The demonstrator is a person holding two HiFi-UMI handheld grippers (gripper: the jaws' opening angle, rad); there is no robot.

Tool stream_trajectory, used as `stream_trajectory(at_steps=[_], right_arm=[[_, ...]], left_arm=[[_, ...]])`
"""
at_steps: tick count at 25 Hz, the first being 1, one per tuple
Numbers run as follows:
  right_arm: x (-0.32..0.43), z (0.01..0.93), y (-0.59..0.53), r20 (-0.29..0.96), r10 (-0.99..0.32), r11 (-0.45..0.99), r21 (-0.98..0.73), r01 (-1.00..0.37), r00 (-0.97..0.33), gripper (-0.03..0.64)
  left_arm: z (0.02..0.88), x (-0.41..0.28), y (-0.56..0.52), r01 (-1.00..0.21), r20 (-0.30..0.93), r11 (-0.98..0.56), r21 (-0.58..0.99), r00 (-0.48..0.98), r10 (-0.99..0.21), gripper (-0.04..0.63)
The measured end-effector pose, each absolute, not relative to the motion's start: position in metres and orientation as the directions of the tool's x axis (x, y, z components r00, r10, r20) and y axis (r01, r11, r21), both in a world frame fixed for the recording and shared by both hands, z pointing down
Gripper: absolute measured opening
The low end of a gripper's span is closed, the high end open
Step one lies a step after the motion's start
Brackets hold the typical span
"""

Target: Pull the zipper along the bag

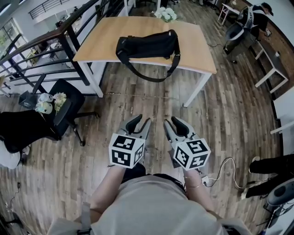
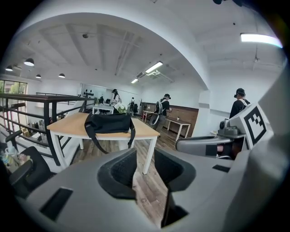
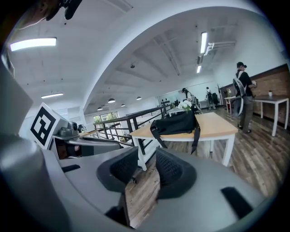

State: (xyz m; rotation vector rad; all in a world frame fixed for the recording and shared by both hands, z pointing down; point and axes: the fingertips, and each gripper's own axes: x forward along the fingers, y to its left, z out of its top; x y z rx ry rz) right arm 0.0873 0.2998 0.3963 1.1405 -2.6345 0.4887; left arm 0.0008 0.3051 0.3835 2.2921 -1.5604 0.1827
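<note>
A black bag [image 1: 148, 46] lies across the light wooden table [image 1: 197, 50], its long strap [image 1: 154, 77] drooping over the near edge. Both grippers hang well short of the table, above the wooden floor. My left gripper [image 1: 139, 121] is open and empty, jaws spread. My right gripper [image 1: 174, 122] is open too, nothing between its pads. In the left gripper view the bag [image 2: 108, 123] sits far beyond the open gripper [image 2: 145, 168]. In the right gripper view the bag [image 3: 176, 123] also lies far beyond the gripper [image 3: 147, 168]. No zipper detail shows at this distance.
White flowers [image 1: 166, 14] stand at the table's far edge. A black office chair [image 1: 66, 108] with small items sits at left beside a dark railing [image 1: 69, 27]. A person [image 1: 250, 23] stands at back right by more tables. A white cable [image 1: 227, 172] lies on the floor.
</note>
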Motion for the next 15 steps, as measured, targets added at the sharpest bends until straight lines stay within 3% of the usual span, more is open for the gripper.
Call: stream_trajectory(at_steps=[15], right_arm=[[0.018,0.401,0.173,0.38,-0.691,0.583,-0.21,-0.785,-0.615,0.121]], left_arm=[[0.395,-0.078,0.173,-0.894,0.334,-0.359,0.268,0.436,-0.836,0.118]])
